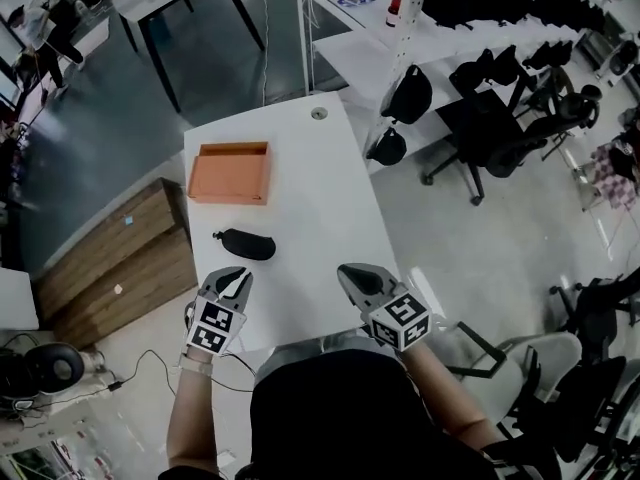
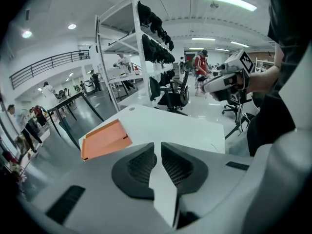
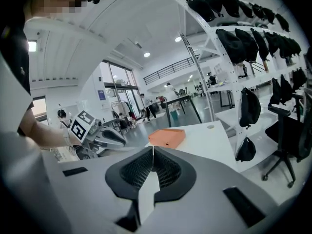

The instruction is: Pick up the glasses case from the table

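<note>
Case (image 1: 245,245) is seen lying untouched on the tabletop (image 1: 320,193), near the left claw (image 1: 236,278), at its 12 o'clock. The left claw and right claw (image 1: 352,274) are pressed together, nothing pinched. Opening, grasping and lifting are judged outstanding.

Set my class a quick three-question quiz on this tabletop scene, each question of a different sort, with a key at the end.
1. Which lies nearer the person, the glasses case or the orange box?
2. True or false: the left gripper holds the glasses case.
3. On the right gripper, the jaws are: A) wide apart; B) together with nothing between them; C) shut on the orange box.

Key: 1. the glasses case; 2. false; 3. B.
</note>
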Motion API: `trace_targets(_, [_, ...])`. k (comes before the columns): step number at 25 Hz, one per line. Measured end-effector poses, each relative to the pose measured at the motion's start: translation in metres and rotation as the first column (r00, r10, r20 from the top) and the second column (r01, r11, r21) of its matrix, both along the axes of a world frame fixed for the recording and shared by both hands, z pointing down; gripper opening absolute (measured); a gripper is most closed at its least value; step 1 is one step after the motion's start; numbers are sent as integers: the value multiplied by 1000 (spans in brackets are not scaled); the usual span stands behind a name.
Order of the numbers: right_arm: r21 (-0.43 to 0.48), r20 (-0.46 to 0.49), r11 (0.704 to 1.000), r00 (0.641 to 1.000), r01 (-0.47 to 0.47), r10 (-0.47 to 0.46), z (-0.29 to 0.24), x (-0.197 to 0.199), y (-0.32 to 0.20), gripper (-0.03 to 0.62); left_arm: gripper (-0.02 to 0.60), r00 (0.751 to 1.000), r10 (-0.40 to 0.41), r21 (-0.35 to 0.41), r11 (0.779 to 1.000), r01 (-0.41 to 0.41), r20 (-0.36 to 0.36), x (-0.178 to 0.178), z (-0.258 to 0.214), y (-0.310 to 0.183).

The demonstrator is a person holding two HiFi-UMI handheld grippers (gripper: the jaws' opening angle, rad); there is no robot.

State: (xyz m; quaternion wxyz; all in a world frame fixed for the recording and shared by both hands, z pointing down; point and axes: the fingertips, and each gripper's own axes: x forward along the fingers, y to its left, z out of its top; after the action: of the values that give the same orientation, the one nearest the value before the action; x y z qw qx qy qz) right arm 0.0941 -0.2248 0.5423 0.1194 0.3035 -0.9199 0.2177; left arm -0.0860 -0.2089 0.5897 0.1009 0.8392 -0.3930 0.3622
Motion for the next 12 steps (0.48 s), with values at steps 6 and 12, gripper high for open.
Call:
trace_targets(6, [-9, -21, 999, 999, -36, 36, -5, -5, -16, 28, 162, 979, 182, -108, 979, -173, 87, -7, 41, -27])
trace_targets(12, [-42, -115, 990, 985, -131, 126, 16, 7, -15, 28, 246, 914, 378, -199, 917, -347, 148, -12, 95, -56])
